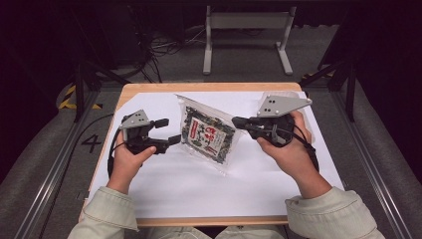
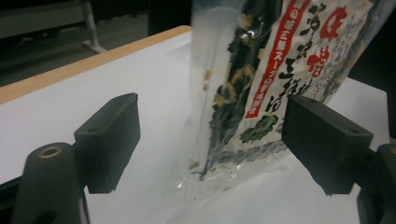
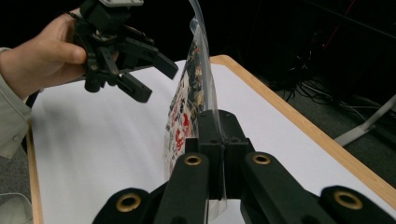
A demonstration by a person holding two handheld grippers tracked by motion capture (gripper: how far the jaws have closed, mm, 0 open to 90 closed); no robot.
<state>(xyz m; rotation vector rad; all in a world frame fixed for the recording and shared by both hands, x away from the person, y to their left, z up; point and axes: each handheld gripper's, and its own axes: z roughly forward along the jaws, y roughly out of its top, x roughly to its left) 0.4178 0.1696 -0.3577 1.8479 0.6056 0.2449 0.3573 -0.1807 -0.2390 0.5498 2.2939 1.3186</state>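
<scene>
Glossy clear plastic packet (image 1: 208,134); matt white paper sheet (image 1: 199,184); wood table (image 1: 199,87).

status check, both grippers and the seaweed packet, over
Right gripper shut on the seaweed packet edge, packet held upright off the white sheet. Left gripper open, jaws either side of packet's free edge, not touching. Nothing in the way.

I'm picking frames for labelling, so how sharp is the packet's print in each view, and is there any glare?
High view: seaweed packet small, print unreadable, evenly lit. Left gripper view: print large and fairly sharp, small glare spots near the packet's top; left gripper jaws soft-edged. Right gripper view: packet edge-on, print mostly hidden; right gripper close, background dark.
</scene>
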